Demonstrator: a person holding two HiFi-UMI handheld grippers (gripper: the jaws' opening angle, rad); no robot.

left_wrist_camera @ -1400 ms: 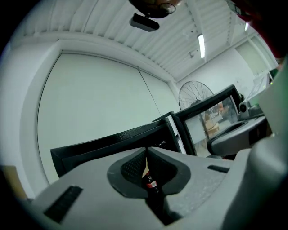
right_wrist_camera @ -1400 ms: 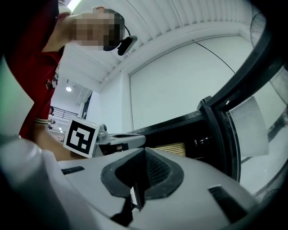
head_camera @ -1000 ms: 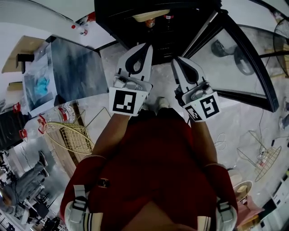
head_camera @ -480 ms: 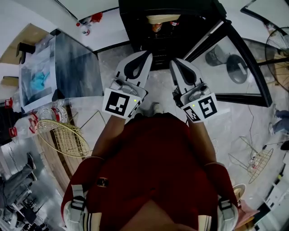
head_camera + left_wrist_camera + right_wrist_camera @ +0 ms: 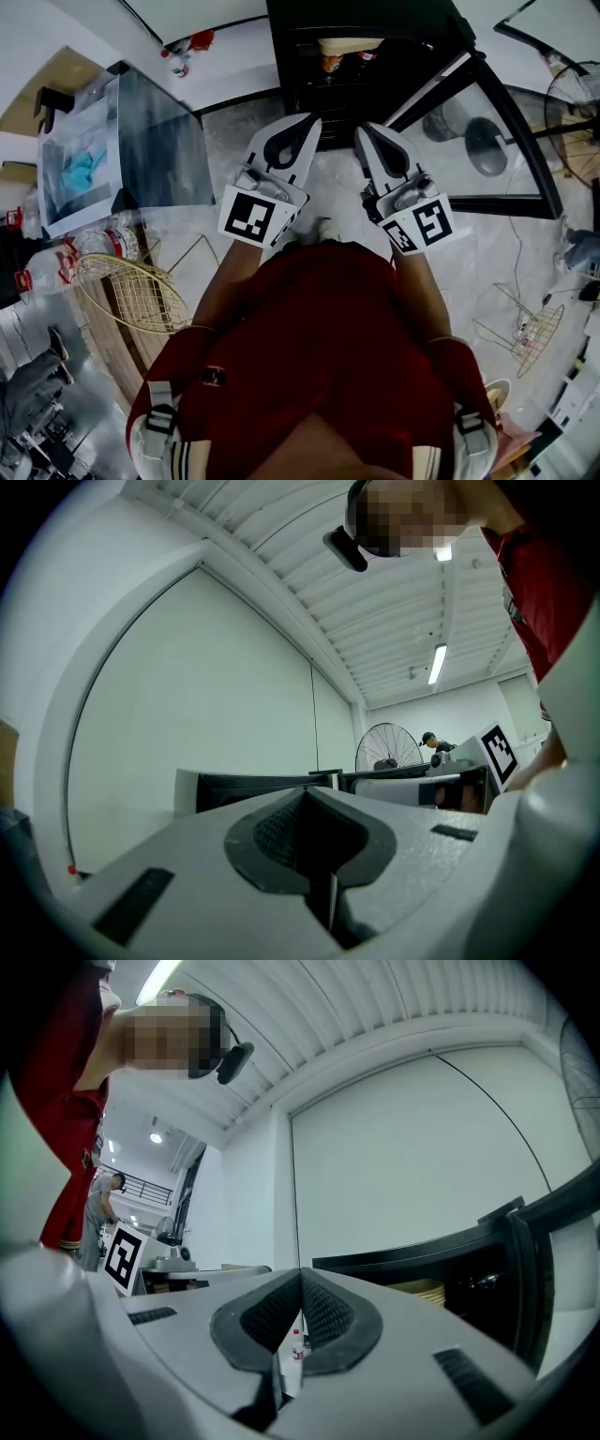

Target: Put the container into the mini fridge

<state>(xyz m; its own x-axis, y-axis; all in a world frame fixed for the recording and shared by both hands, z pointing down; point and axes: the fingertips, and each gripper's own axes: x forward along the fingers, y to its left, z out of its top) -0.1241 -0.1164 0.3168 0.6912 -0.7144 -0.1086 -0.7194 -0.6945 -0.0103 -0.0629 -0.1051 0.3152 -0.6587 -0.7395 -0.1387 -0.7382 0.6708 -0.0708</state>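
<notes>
Ahead of the left gripper [image 5: 306, 122] and the right gripper [image 5: 365, 129], both pressing their jaws together on nothing, the black mini fridge [image 5: 375, 14] is standing with its glass door [image 5: 450, 169] open beside the right gripper; the pale tan round container [image 5: 349, 44] is sitting inside, beyond the jaws.

Marbled floor [image 5: 234, 122], white wall [image 5: 206, 714], ribbed ceiling [image 5: 375, 621].

Mini fridge [image 5: 412, 23]: black, stood before you, its glass door [image 5: 487, 150] swung wide open. Container [image 5: 349, 44]: pale tan, round, sat on a shelf inside.
</notes>
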